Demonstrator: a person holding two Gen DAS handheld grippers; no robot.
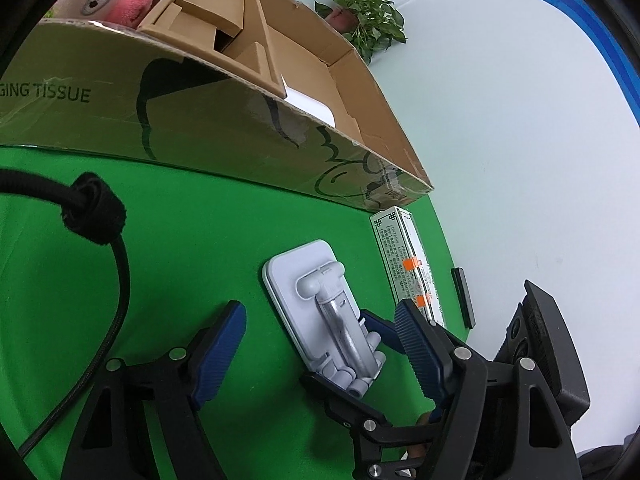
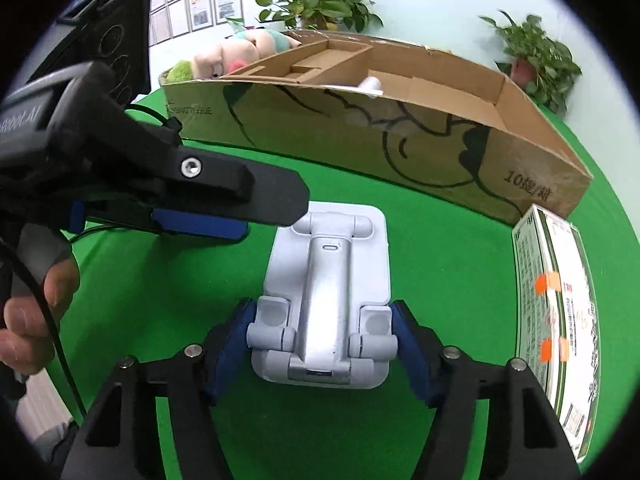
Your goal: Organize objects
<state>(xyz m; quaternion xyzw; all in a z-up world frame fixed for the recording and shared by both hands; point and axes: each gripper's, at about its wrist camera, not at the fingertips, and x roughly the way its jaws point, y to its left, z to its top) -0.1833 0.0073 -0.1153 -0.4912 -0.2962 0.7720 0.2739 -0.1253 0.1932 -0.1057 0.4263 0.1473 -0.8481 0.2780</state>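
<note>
A folded pale grey phone stand (image 2: 326, 300) lies flat on the green table; it also shows in the left wrist view (image 1: 324, 304). My right gripper (image 2: 322, 344) is shut on the near end of the phone stand, one blue pad on each side. In the left wrist view the right gripper (image 1: 360, 344) grips the stand's lower end. My left gripper (image 1: 316, 344) is open and empty, its jaws straddling the stand from above. It hovers left of the stand in the right wrist view (image 2: 200, 216).
A long cardboard box (image 2: 400, 132) with cardboard inserts lies behind the stand, also in the left wrist view (image 1: 200, 112). A white printed carton (image 2: 556, 312) lies at the right. A plush toy (image 2: 240, 52) and potted plants (image 2: 320, 4) stand behind.
</note>
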